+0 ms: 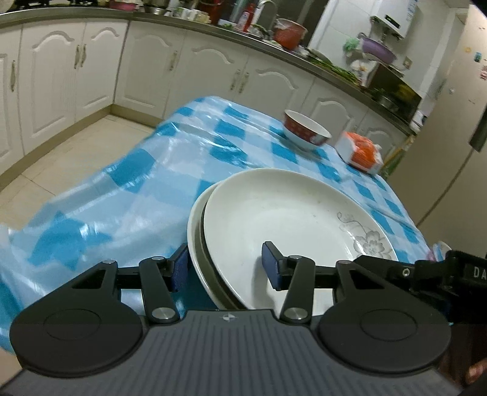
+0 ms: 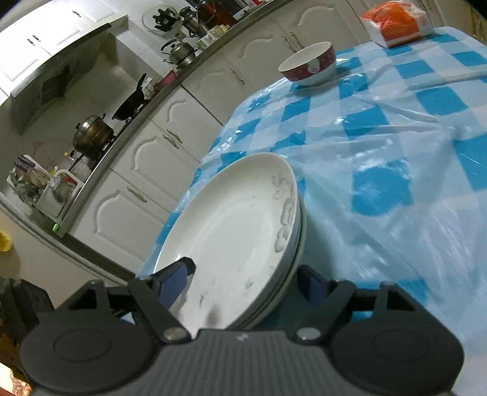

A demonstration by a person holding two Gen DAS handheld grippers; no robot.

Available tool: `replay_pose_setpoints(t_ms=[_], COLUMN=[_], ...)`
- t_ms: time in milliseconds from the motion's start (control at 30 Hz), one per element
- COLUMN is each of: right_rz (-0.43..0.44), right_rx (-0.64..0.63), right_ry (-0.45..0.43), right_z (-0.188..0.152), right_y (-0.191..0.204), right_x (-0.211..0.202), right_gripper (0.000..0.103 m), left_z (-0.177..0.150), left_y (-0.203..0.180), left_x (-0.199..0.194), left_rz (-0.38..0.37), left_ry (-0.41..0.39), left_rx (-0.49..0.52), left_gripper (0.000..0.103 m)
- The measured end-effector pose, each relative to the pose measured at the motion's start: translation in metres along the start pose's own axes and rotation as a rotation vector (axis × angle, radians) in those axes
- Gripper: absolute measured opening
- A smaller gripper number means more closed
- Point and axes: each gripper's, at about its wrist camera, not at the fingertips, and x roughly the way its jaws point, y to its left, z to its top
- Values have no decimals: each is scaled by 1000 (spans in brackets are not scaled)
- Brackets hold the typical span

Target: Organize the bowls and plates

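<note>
A stack of white plates [image 1: 274,219] with a grey flower print sits on the blue checked tablecloth [image 1: 146,170]. My left gripper [image 1: 226,268] straddles the stack's near rim, one pad outside, one over the top plate, jaws wide and not pressing. My right gripper [image 2: 249,281] straddles the same stack [image 2: 237,225] from another side, one pad over the top plate, one below the rims; grip unclear. A red and white bowl [image 1: 306,130] stands upright farther back; it also shows in the right wrist view [image 2: 309,64].
An orange and white packet [image 1: 360,152] lies near the bowl at the table's far corner, also in the right wrist view [image 2: 397,22]. White cabinets [image 1: 61,70] and a cluttered counter [image 1: 274,30] surround the table. A fridge [image 1: 450,121] stands at right.
</note>
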Motion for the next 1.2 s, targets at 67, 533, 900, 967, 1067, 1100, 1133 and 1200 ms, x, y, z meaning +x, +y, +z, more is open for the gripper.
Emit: replay_pose_setpoints(t_ms=[67, 533, 900, 967, 1067, 1100, 1133, 1200], right_rz=[5, 45, 0, -5, -4, -6, -9, -22], right_rx=[-5, -12, 14, 11, 9, 11, 14, 18], right_ry=[3, -10, -78, -105, -136, -147, -155, -166], right_z=[7, 43, 44, 44, 45, 45, 45, 47], right_y=[3, 8, -11, -12, -14, -16, -17, -20], right_x=[11, 60, 26, 12, -5, -12, -18, -29], right_gripper=[80, 81, 93, 94, 94, 94, 95, 95], left_z=[8, 37, 44, 45, 47, 47, 47, 49], left_y=[5, 23, 35, 33, 24, 20, 15, 4], left_x=[6, 33, 8, 0, -9, -14, -18, -26], left_rz=[14, 36, 85, 82, 65, 54, 45, 29], left_ry=[-7, -50, -117, -125, -135, -136, -138, -147], left_rx=[-18, -59, -55, -48, -29, -20, -10, 12], left_gripper=[56, 58, 76, 81, 88, 93, 99, 100])
